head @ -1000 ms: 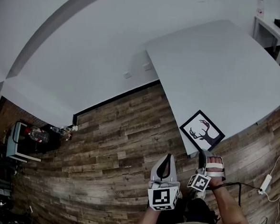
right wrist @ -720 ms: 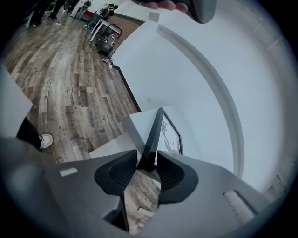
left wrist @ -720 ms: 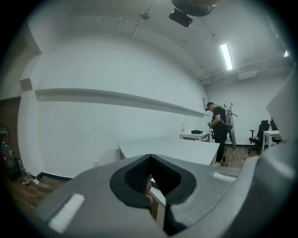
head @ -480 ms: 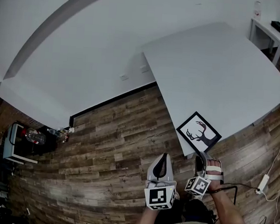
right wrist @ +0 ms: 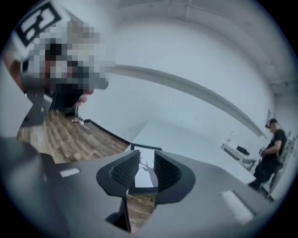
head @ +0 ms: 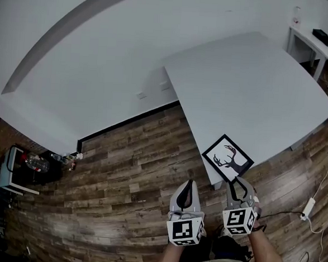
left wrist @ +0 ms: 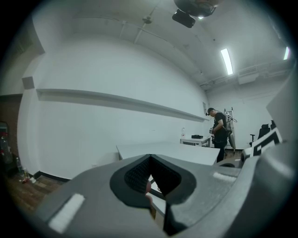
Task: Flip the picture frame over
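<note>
The picture frame [head: 227, 158] lies face up on the near corner of the grey table [head: 251, 83]; it has a black border and a dark antler print on white. My right gripper [head: 238, 185] hovers over the floor just short of the frame's near edge, open with a narrow gap. In the right gripper view the frame [right wrist: 145, 162] shows through that gap, between the ribbed pads [right wrist: 125, 169]. My left gripper [head: 189, 184] is held to the left of the table corner, shut with nothing in it, its pads [left wrist: 139, 172] meeting at the tips.
A person [left wrist: 219, 132] stands far off beside a small white side table [head: 319, 37]. A cable with a power strip [head: 306, 209] lies on the wood floor at the right. A cart with clutter [head: 15, 170] stands at the far left, by the wall.
The right gripper has swung round to point at the frame's near edge and now sits level with the left one. The frame lies where it was on the table.
</note>
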